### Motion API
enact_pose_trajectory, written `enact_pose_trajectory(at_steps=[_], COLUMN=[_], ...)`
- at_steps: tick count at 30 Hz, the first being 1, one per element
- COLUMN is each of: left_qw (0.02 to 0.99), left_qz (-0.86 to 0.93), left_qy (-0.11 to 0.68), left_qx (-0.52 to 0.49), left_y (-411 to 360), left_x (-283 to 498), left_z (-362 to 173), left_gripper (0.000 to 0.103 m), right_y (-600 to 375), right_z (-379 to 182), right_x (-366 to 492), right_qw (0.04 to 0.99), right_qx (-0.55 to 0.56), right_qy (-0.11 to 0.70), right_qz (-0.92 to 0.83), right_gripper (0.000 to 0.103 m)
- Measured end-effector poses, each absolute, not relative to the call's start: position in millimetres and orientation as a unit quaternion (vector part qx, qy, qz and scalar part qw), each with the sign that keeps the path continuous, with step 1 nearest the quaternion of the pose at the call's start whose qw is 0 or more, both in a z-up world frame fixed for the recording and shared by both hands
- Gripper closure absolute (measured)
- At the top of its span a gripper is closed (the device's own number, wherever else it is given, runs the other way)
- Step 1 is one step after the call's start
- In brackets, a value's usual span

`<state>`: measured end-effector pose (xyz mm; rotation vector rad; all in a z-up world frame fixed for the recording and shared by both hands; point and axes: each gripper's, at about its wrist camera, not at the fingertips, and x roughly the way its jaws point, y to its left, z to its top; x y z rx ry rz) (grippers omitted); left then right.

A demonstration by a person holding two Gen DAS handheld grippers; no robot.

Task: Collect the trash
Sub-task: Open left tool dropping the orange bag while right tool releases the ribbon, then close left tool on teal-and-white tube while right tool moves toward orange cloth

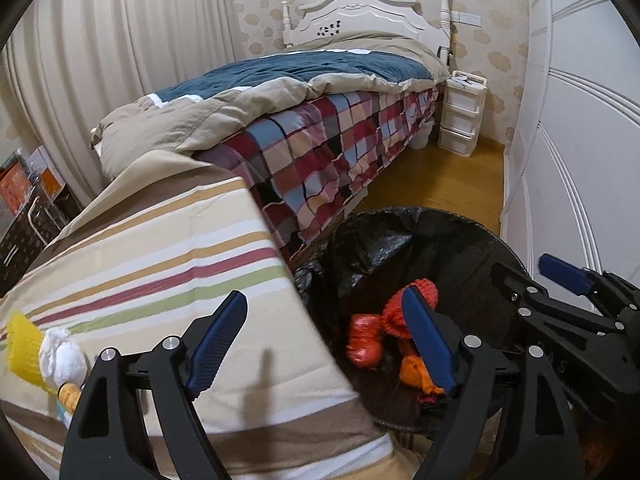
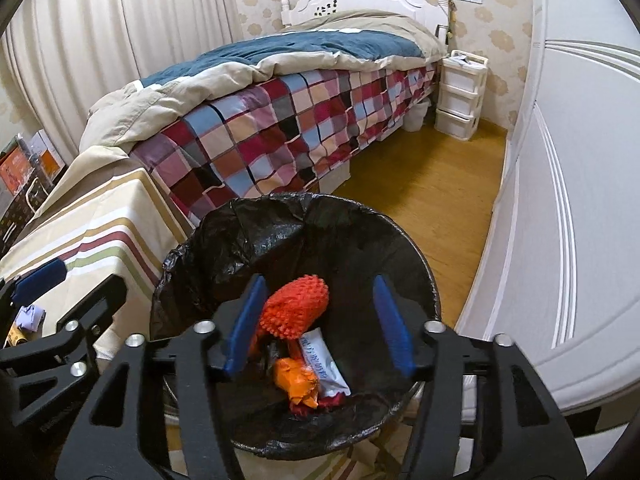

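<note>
Both tongs gaping, empty: right tongs [image 2: 318,324] over trash bin [image 2: 416,248], left tongs [image 1: 326,340] nearer remaining trash, yellow foam net [image 1: 22,350] and white wad [image 1: 64,356] on table [image 1: 168,240] at 9 o'clock.

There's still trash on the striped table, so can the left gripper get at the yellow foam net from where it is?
Probably yes. The left gripper is open and holds nothing, and the yellow foam net lies uncovered on the striped tablecloth off to its left, beside white crumpled tissue. It must swing left.
</note>
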<state>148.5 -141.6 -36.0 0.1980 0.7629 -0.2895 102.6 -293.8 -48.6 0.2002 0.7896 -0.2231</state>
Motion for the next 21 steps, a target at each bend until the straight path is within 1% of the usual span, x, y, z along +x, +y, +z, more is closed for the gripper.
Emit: enact_pose_trajectory(at_steps=[3, 5, 11, 21], left_qw=[0.914, 0.916, 0.921, 0.93], left_qz=[-0.133, -0.126, -0.101, -0.036], left_qy=[0.373, 0.372, 0.369, 0.361], left_qx=[0.087, 0.082, 0.076, 0.063], left_y=[-127, -117, -87, -24], left_x=[142, 137, 124, 104], left_z=[-33, -30, -23, -16], left_gripper=[0.022, 0.022, 0.022, 0.022], right_y=[-290, -288, -267, -202], right_z=[-47, -46, -40, -28], right_x=[97, 96, 80, 56], right_qw=[0.912, 0.912, 0.914, 0.919], right_qx=[0.096, 0.097, 0.099, 0.095], right_qy=[0.383, 0.382, 0.382, 0.38], right_qz=[-0.111, -0.11, -0.096, -0.034], right_gripper=[0.041, 0.038, 0.037, 0.034])
